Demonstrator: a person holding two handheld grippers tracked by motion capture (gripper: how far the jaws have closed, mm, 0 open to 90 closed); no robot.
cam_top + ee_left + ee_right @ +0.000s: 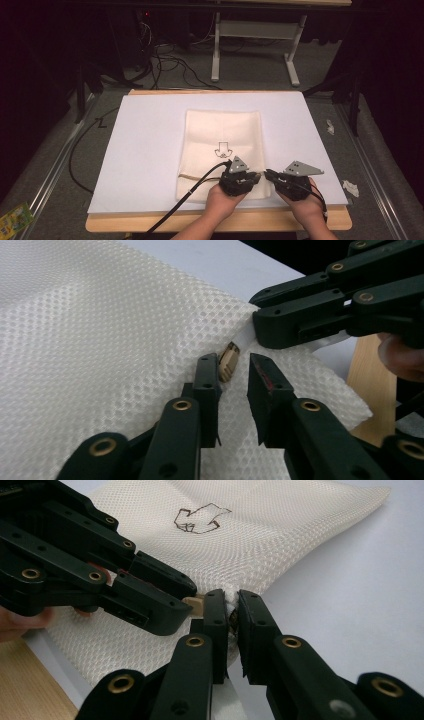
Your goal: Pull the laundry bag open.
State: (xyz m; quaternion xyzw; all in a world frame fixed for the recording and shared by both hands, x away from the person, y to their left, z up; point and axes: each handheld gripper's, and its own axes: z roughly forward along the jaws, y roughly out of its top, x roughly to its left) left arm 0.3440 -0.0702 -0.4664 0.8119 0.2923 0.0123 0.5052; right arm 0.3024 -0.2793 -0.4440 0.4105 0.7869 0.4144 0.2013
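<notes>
Two grippers meet at the near right corner of a cream mesh bag (pixel 220 145) lying flat on a white sheet (pixel 145 150) that covers the wooden surface (pixel 210 222). In the high view the bag's long axis runs from 6 o'clock to 12 o'clock, and a small outlined arrow mark (pixel 221 149) printed on it points toward 6 o'clock, the person's side. A thin cord (pixel 189 176) lies across the bag's near left edge at about 9 o'clock from the left gripper.

Left gripper (pixel 252 177): held in the left hand (pixel 225 197), it sits on the bag's near edge with its tips directed toward 3 o'clock. In the left gripper view its jaws stand a narrow gap apart over the mesh, with a small tan cord stopper (pixel 228 361) beside the left jaw's tip; they hold nothing.

Right gripper (pixel 268 174): held in the right hand (pixel 306 205), its tips point toward 9 o'clock, facing the left gripper and just beside it. In the right gripper view its jaws are nearly together and pinch the corner of the bag, the mesh bunching into the slit between them.

Background: a table frame (pixel 255 45) and cables (pixel 170 65) occupy the floor at 12 o'clock; scraps of white paper (pixel 350 187) lie at 3 o'clock off the sheet.
</notes>
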